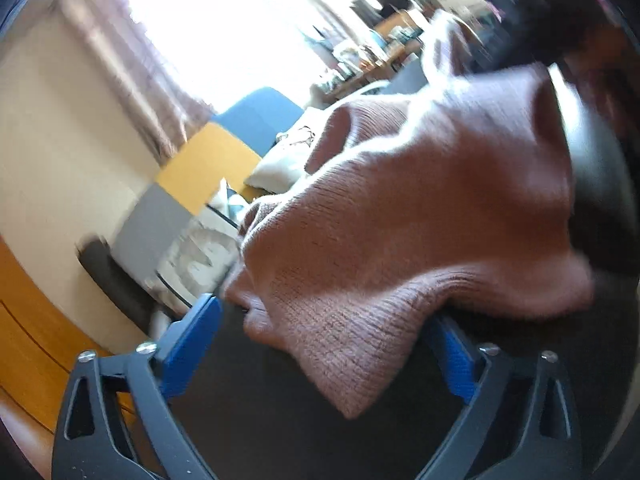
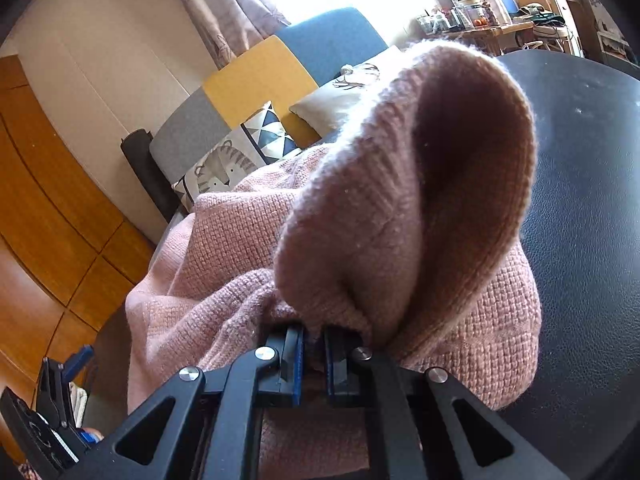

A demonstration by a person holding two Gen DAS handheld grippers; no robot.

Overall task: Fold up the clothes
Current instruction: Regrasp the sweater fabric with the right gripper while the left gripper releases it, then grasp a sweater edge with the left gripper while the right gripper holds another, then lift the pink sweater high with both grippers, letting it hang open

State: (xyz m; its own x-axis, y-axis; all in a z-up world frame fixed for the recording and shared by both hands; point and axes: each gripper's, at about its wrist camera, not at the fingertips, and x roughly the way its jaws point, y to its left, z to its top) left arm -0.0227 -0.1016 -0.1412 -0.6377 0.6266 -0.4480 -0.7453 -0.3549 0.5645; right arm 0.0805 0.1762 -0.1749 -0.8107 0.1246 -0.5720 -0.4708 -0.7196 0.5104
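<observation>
A pink knitted sweater (image 2: 224, 256) lies on a dark leather surface (image 2: 584, 208). My right gripper (image 2: 314, 354) is shut on a ribbed edge of the sweater, which stands up in a loop (image 2: 400, 184) just past the fingers. In the left wrist view, which is blurred, the sweater (image 1: 400, 216) hangs in front of my left gripper (image 1: 324, 328). Its blue-padded fingers (image 1: 188, 344) stand wide apart, with a ribbed corner of the knit between them but not pinched. The left gripper also shows in the right wrist view at the lower left (image 2: 60, 396).
Behind the sweater stands a sofa with grey, yellow (image 2: 256, 76) and blue back cushions and printed pillows (image 2: 224, 168). A wooden cabinet (image 2: 48, 216) is at the left. A cluttered wooden table (image 2: 480, 28) stands by the bright window at the far right.
</observation>
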